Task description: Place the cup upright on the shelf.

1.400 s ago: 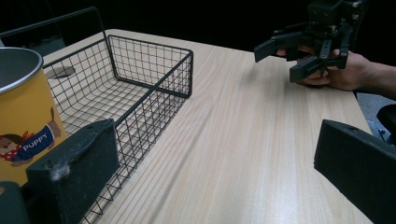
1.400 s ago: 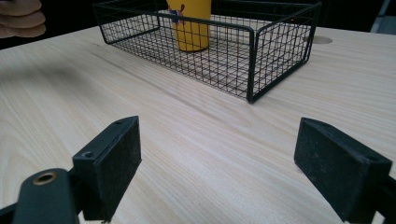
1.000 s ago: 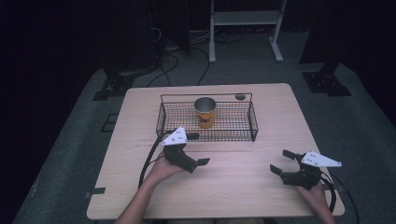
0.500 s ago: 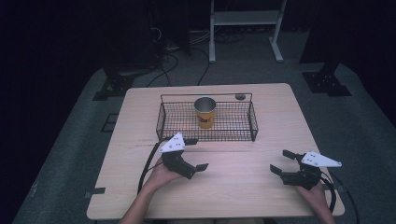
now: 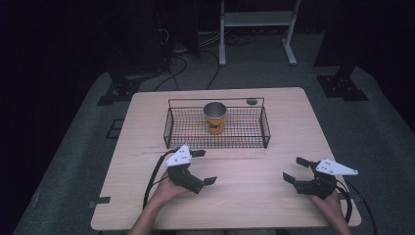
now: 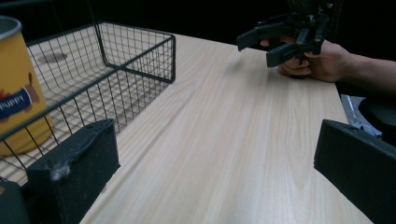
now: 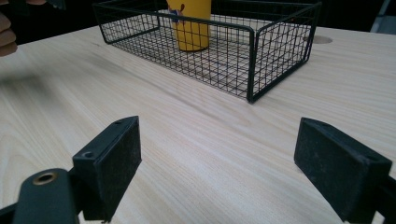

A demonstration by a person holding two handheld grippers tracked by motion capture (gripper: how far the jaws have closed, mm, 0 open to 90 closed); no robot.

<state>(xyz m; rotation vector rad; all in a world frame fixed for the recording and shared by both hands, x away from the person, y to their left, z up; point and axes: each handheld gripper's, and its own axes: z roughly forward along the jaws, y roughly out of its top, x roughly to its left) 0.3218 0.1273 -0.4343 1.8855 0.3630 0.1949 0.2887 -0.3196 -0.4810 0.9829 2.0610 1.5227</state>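
On the light wooden table [image 5: 244,200], a black wire basket [image 5: 264,128] sits toward the far side, and a yellow cup [image 5: 215,118] with a metal rim stands upright inside it, near its middle. The left tongs [image 5: 204,166] are spread wide and hold nothing; they hover just in front of the basket's near left corner, one jaw close to the basket's wire, the other out over bare table. In the left gripper view the cup [image 6: 18,88] shows behind the mesh [image 6: 135,60]. The right tongs [image 5: 295,170] are likewise released, jaws wide apart and empty, above bare wood at the near right, well apart from the basket. The right gripper view shows the basket [image 7: 252,51] and cup [image 7: 191,25] ahead.
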